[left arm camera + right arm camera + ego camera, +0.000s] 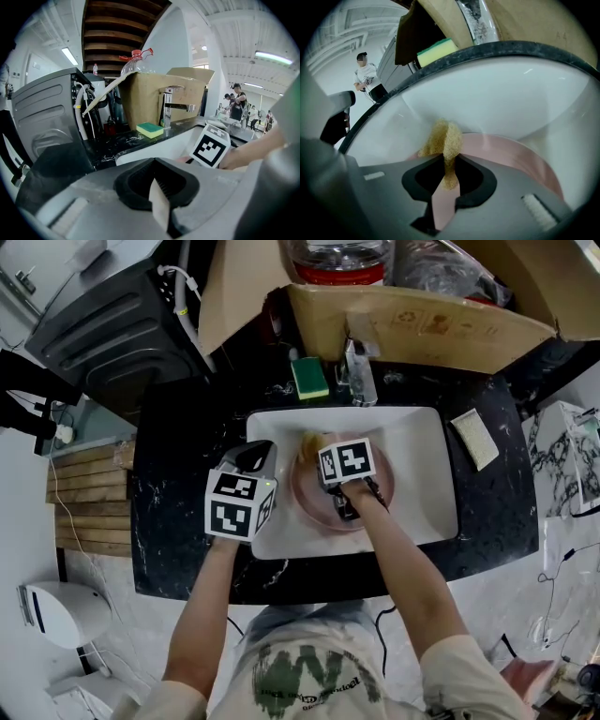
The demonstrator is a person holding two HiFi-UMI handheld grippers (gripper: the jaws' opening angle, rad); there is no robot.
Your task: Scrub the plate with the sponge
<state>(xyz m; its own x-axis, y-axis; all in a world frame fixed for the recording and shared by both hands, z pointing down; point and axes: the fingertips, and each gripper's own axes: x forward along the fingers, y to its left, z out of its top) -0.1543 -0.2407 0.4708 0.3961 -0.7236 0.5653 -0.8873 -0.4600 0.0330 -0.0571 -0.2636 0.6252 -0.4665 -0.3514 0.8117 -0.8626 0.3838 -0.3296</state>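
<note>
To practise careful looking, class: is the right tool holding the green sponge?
No: the right tool grips a tan sponge; the green sponge lies on the counter.

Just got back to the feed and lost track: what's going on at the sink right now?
A person is working at the white sink with two hand-held grippers. The right gripper has its jaws shut on a tan sponge, held at the far edge of the pink plate lying in the sink. The left gripper is over by the sink's left rim, apart from the plate, jaws together with nothing visible between them.
</note>
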